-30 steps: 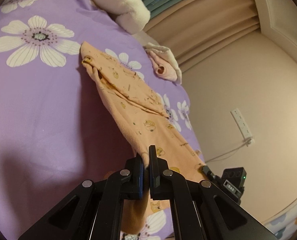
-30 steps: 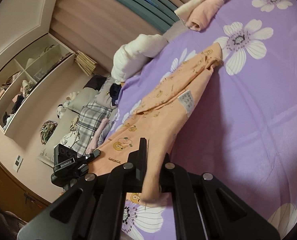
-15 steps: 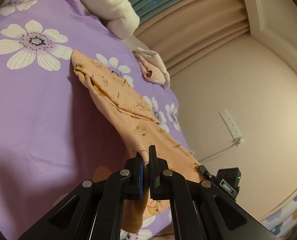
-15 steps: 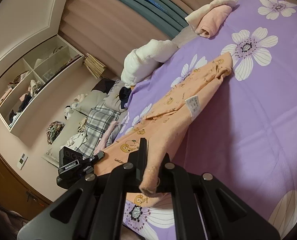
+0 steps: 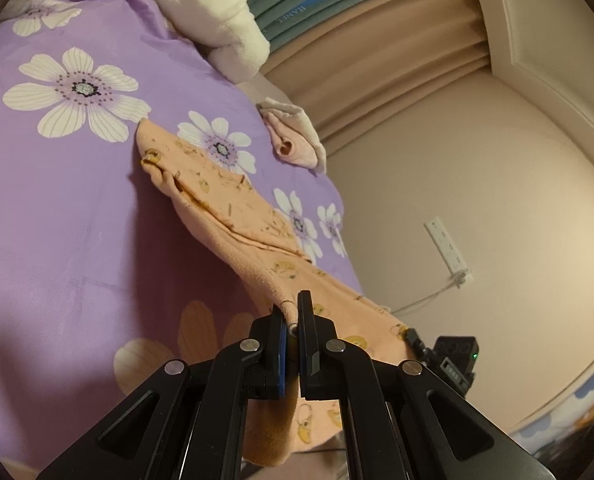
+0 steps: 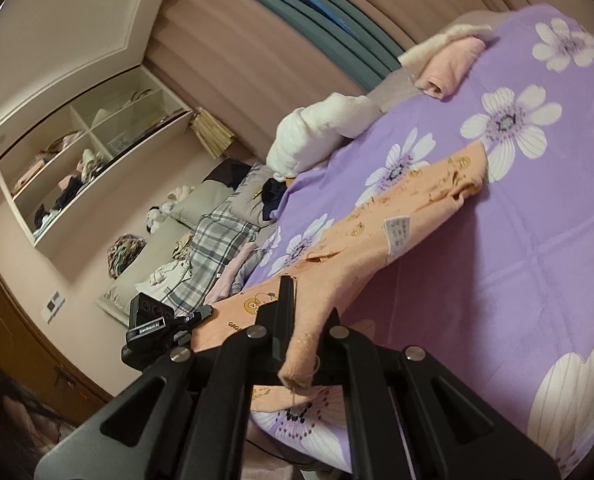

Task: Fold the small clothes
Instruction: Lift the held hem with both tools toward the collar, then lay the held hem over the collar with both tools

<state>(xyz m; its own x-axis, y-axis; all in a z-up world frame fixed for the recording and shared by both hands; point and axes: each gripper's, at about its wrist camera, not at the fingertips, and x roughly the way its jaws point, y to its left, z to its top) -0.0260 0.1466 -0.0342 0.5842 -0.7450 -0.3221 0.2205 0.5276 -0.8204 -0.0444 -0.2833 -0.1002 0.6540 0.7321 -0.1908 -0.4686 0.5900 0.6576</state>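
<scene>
A small orange garment [image 5: 233, 216] with a bear print stretches over the purple flowered bed [image 5: 57, 208]; its far end lies on the sheet and its near edge is lifted. My left gripper [image 5: 291, 312] is shut on one near corner of it. In the right wrist view the same orange garment [image 6: 377, 232] shows a white care label, and my right gripper [image 6: 301, 312] is shut on the other near corner, with a fold of cloth draped over its right finger. Each wrist view shows the other gripper at the garment's far near corner.
A rolled pink and cream cloth [image 5: 293, 140] lies at the bed's far edge, and a white plush bundle [image 5: 213, 12] beside it. Curtains [image 5: 357, 40] hang behind. Pillows and a plaid cloth [image 6: 213, 248] fill the bed's left side, under wall shelves [image 6: 89, 160]. A wall socket [image 5: 449, 246] is at the right.
Both grippers have risen and moved back with the garment's near edge, lifting more of the cloth off the sheet. Both stay shut on it.
</scene>
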